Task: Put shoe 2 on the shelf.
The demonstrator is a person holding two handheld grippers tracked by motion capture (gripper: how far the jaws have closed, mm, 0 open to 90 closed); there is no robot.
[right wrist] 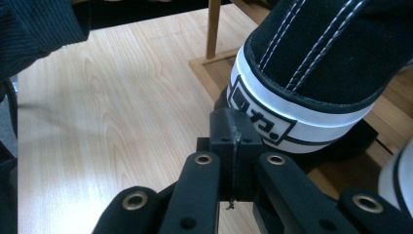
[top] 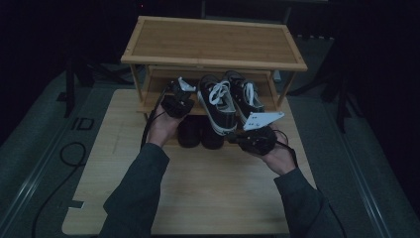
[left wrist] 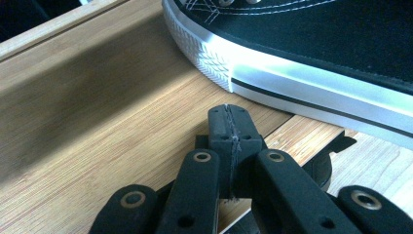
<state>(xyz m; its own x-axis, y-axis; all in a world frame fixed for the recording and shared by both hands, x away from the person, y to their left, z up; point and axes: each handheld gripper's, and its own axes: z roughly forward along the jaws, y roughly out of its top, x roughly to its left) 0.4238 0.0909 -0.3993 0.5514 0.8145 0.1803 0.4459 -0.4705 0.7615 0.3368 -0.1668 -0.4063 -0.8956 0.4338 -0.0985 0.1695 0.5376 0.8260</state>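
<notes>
Two black canvas sneakers with white laces sit side by side on the middle shelf of a bamboo shoe rack (top: 213, 40), the left sneaker (top: 218, 106) and the right sneaker (top: 246, 95). My left gripper (top: 184, 91) is shut and empty. Its closed tips (left wrist: 229, 127) hover over the shelf board (left wrist: 97, 122), just short of a sneaker's ribbed white toe sole (left wrist: 292, 83). My right gripper (top: 233, 140) is shut with nothing in it. In its own view its tips (right wrist: 233, 134) stand right at the left sneaker's heel (right wrist: 311, 73), by the logo patch.
A pair of dark shoes (top: 200, 133) stands under the shelf, at the rack's foot. The rack rests on a pale wooden table (top: 198, 183), whose bare top (right wrist: 107, 112) lies beside a rack post (right wrist: 213, 29). A sleeve (right wrist: 39, 29) crosses the corner.
</notes>
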